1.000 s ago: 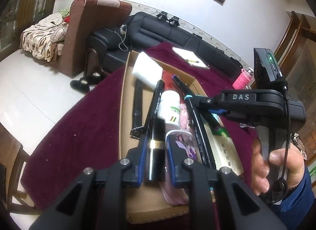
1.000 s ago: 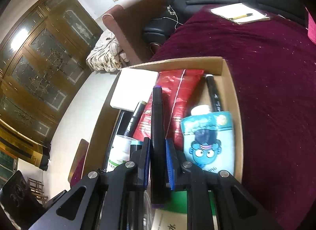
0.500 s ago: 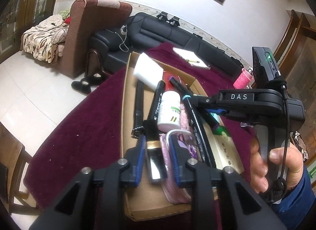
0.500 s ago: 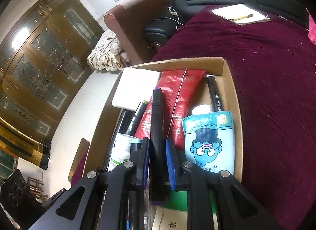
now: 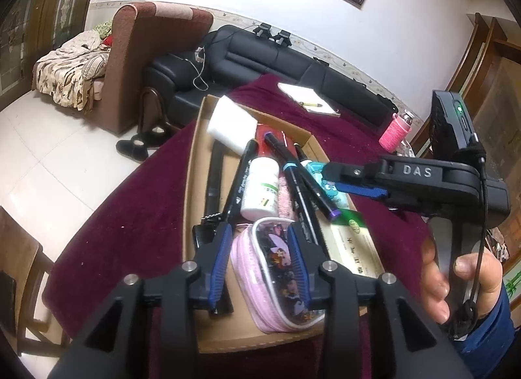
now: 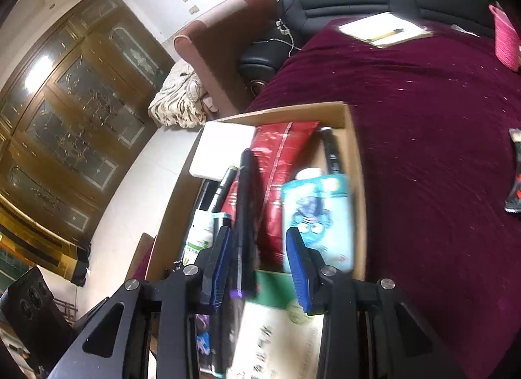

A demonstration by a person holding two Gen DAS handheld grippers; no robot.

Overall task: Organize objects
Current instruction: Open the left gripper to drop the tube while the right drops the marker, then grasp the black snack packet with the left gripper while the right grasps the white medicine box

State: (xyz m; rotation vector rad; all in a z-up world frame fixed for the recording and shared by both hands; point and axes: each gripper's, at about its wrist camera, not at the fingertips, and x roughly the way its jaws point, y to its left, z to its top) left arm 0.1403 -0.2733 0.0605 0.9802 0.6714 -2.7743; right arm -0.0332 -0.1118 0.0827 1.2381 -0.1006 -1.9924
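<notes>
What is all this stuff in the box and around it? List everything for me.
cardboard box: one, brown, on maroon cloth
white block: one, box's far corner
red pouch: one, in box
black markers: several, in box
white bottle: one, green label, in box
cartoon packet: one, blue, in box
pink pouch: one, box's near end
notepad: one, white, far on cloth
left tool: open, over pink pouch
right tool: open, marker between

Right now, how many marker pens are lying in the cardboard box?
4: a black marker left of the white bottle, a blue-banded marker right of it, a purple-ended marker beside that, a thin marker along the right wall. Others may be hidden.
</notes>
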